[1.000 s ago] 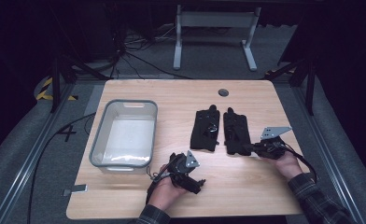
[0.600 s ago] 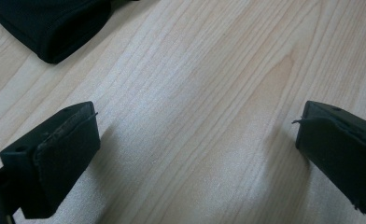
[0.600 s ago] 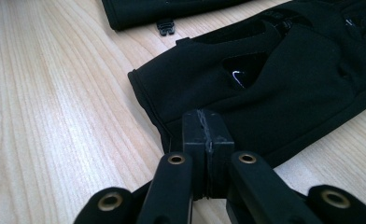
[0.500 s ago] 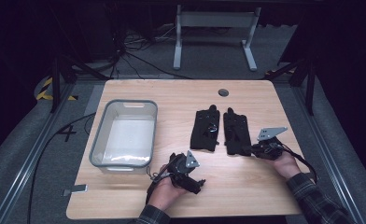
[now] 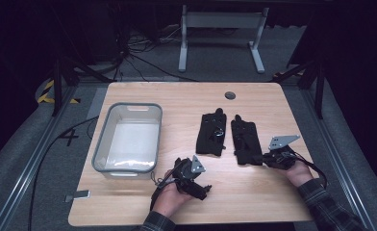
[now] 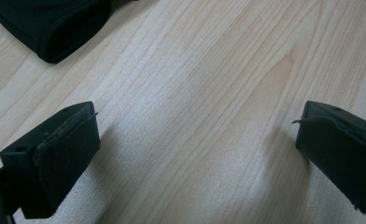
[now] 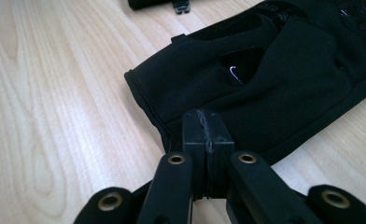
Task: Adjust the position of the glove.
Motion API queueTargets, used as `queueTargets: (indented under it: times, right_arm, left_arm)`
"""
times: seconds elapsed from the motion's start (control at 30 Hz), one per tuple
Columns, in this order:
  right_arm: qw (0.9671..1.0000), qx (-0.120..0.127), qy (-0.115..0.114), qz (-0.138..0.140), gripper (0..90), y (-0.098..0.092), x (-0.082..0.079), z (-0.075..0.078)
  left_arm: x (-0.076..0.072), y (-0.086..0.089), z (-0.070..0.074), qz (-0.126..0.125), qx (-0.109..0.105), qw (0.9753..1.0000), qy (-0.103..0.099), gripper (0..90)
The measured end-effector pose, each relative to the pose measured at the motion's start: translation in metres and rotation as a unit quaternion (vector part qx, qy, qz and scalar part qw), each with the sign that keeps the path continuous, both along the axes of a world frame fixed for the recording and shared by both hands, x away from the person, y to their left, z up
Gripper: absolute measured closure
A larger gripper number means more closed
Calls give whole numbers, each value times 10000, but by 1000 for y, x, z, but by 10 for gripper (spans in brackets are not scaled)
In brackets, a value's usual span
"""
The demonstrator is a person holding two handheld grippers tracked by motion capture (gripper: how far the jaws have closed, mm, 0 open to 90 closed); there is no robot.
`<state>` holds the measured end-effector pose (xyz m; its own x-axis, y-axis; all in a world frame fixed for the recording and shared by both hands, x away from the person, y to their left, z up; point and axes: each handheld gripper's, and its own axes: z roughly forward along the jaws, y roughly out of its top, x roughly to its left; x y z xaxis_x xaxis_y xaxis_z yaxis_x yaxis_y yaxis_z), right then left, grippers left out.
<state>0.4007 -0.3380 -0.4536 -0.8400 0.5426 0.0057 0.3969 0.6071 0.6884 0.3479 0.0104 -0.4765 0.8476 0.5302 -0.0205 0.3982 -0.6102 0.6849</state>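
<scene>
High view: wooden table [image 5: 254, 103] w/ two black gloves side by side right of centre. Right glove [image 5: 245, 140] lies flat, cuff end toward the person; left glove [image 5: 212, 134] just beside it, not touching any gripper. Clear plastic bin [image 5: 129, 137] sits on the table's left part, well apart from the gloves. Right gripper [image 5: 265, 158] held in the person's right hand at the near cuff corner of the right glove, jaws on its edge; grey plate on top of it. Left gripper [image 5: 198, 189] in the left hand, low over bare wood near the front edge, between bin and gloves, touching neither.

Left gripper view: jaws spread wide, nothing between them, only wood grain under them. A black cuff, the left glove [image 6: 45, 23], lies at the top left corner, clear of both jaws.

Right gripper view: right gripper [image 7: 206, 135] jaws pressed together, clenched on the hem of the right glove [image 7: 284, 74] at the cuff. Glove still flat on the table. Part of the other glove [image 7: 158, 3] at the top edge.
</scene>
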Motion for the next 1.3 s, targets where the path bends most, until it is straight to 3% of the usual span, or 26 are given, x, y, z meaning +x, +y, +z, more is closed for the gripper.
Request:
queueTargets:
  times: [0.57, 1.03, 1.17, 1.3]
  right_arm:
    - [9998, 10, 184, -79, 900, -23, -30, 2]
    - [9993, 44, 350, 91, 899, -30, -64, 2]
    - [9996, 104, 241, 86, 898, -31, -68, 6]
    - [9996, 271, 91, 20, 898, -29, -59, 14]
  left_arm:
    - [0, 0, 0, 6, -3, 10000, 3, 1]
    - [0, 0, 0, -11, -23, 10000, -7, 1]
    - [0, 0, 0, 7, -5, 10000, 2, 1]
    - [0, 0, 0, 7, -3, 10000, 4, 1]
